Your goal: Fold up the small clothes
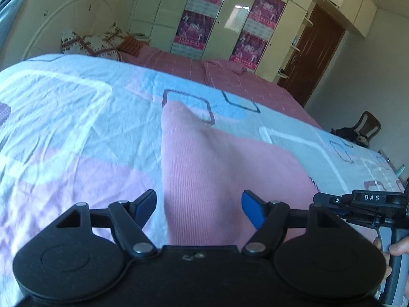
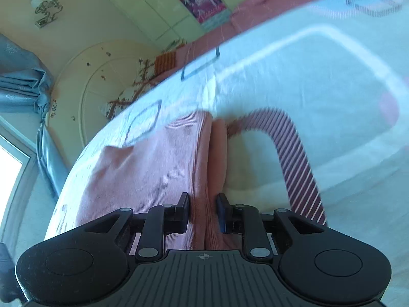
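A pink ribbed garment (image 1: 217, 168) lies on the patterned bedsheet (image 1: 64, 117), its length running straight away from both tongs. The left tongs (image 1: 199, 208) stand wide, cloth lying loose between them. The right tongs (image 2: 203, 211) pinch a bunched fold of the garment.

A bedroom in a home. A wide bed (image 1: 76, 117) with a patterned sheet fills the view, pillows (image 1: 94, 43) lie against an arched headboard (image 1: 64, 12), tall wardrobes (image 1: 230, 20) with posters (image 1: 265, 7) line the wall beside a brown door (image 1: 314, 48), and grey curtains (image 2: 23, 76) hang by a window.
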Motion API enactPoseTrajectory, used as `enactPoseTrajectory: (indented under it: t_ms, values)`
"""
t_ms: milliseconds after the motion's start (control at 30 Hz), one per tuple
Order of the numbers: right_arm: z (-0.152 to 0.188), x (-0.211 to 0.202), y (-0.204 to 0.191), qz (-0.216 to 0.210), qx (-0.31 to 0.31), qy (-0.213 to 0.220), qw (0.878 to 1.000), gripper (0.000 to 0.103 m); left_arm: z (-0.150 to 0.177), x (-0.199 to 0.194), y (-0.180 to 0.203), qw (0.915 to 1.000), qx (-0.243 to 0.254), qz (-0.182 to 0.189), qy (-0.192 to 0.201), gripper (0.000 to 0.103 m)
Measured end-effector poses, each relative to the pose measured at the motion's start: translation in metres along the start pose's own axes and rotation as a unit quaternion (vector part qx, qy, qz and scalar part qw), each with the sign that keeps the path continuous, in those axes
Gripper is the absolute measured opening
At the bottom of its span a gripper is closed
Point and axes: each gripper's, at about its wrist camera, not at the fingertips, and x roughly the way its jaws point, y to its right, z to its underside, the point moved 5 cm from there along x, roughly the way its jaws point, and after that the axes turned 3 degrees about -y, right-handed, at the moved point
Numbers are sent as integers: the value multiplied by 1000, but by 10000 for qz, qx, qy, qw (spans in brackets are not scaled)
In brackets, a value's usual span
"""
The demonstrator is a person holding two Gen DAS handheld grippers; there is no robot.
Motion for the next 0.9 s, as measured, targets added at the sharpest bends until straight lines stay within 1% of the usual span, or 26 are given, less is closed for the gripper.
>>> enactPoseTrajectory:
  t_ms: [67, 133, 167, 200, 267, 367, 400, 433, 500, 533, 600, 667, 700, 800, 900]
  values:
    - [-10, -7, -14, 59, -273, 256, 9993, 20, -10, 4, 1, 10000, -50, 26, 56, 71]
    - [-19, -4, -28, 77, -519, 386, 9979, 20, -17, 17, 2, 9999, -65, -73, 60, 65]
    - [-21, 0, -33, 90, -614, 414, 9972, 20, -17, 25, 2, 9999, -50, -138, -4, 64]
    - [-22, 5, -38, 75, -673, 402, 9969, 20, -16, 34, 2, 9997, -25, -218, -126, 60]
    - [-20, 20, -45, 119, -779, 287, 9965, 20, -7, 51, 2, 9986, 69, -367, -375, 61]
    - [-10, 44, -41, 552, -1060, 69, 9928, 20, -3, 59, 4, 9979, 145, -468, -431, 63]
    - [-7, 52, -36, 673, -1086, -35, 9918, 13, -2, 60, 5, 9976, 157, -508, -445, 64]
    - [-5, 57, -32, 738, -1093, -46, 9913, 10, -2, 60, 6, 9973, 156, -550, -456, 66]
    - [-5, 58, -30, 775, -1096, -32, 9909, 9, -3, 59, 6, 9967, 127, -630, -493, 70]
    - [-6, 57, -31, 787, -1096, -50, 9908, 9, -4, 57, 6, 9964, 124, -670, -507, 72]
    - [-5, 47, -36, 761, -1122, -13, 9908, 9, -6, 50, 8, 9958, 160, -739, -514, 72]
    - [-2, 31, -43, 634, -1119, 94, 9916, 10, -5, 40, 13, 9950, 266, -826, -494, 72]
    - [1, 21, -49, 580, -1212, 146, 9908, 10, -4, 35, 17, 9946, 355, -846, -488, 72]
    - [18, -4, -63, 583, -1603, 193, 9852, 10, 4, 18, 28, 9924, 678, -916, -466, 73]
    - [42, -22, -64, 566, -1712, 149, 9835, 10, 20, 0, 38, 9906, 866, -940, -483, 75]
